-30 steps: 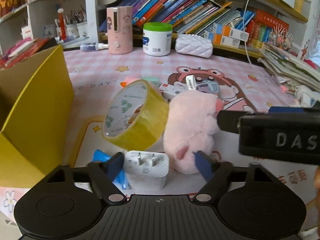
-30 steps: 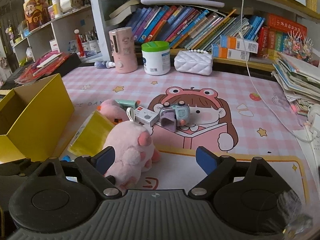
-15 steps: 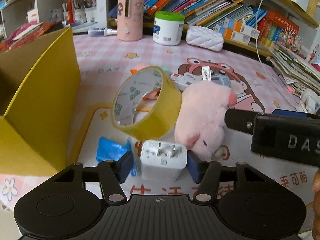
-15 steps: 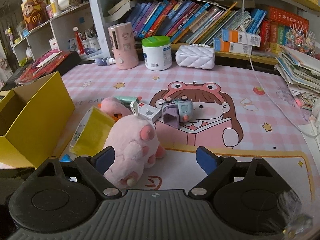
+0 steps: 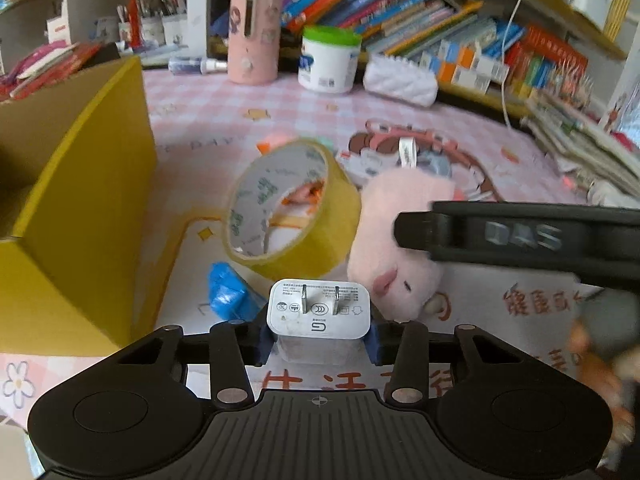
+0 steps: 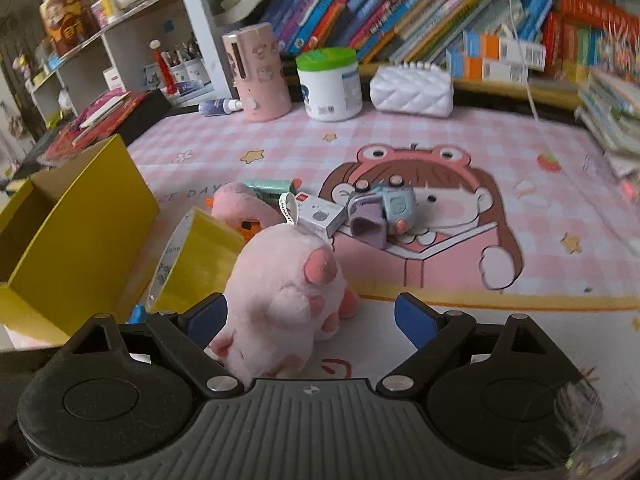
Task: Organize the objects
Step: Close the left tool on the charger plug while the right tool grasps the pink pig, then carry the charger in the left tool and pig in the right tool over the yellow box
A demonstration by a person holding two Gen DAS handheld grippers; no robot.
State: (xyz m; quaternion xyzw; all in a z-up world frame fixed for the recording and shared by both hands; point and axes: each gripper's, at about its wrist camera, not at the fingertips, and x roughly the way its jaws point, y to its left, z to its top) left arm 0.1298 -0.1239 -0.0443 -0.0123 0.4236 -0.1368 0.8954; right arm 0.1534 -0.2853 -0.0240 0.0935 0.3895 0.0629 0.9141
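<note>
Left wrist view: pink checked mat w/ a cartoon girl [image 5: 224, 100] fills the desk under both tongs. Yellow cardboard box [image 5: 80, 208], open top, stands well off to the left of the left gripper [image 5: 318, 342], past its left finger. Pink plush toy [image 5: 400, 240] lies ahead and to the right of that gripper, partly behind the black body of the other tool, which crosses the right side of the frame. Yellow tape roll [image 5: 288, 208] stands tilted on edge straight ahead, leaning against the plush, hole facing the camera. Crumpled blue wrapper [image 5: 228, 294] sits just ahead-left of the left finger, below the roll. White charger plug [image 5: 318, 310] sits between the left gripper's blue pads, prongs up toward the camera; jaws have just been closing and both pads now press its sides, so it's clenched on the plug. Right wrist view: right gripper [image 6: 312, 316] is spread wide, nothing gripped. Plush [image 6: 280, 300] lies w/ its rear between the fingers, up against the left pad, clear of the right pad. Tape roll [image 6: 192, 260] is ahead-left, touching the plush; box [image 6: 80, 232] further left. Ahead of the tips, beyond the plush: a 2nd pink plush [image 6: 240, 208], a small white carton [image 6: 320, 216], a blue-and-purple toy gadget [image 6: 380, 212], close together in a cluster.
</note>
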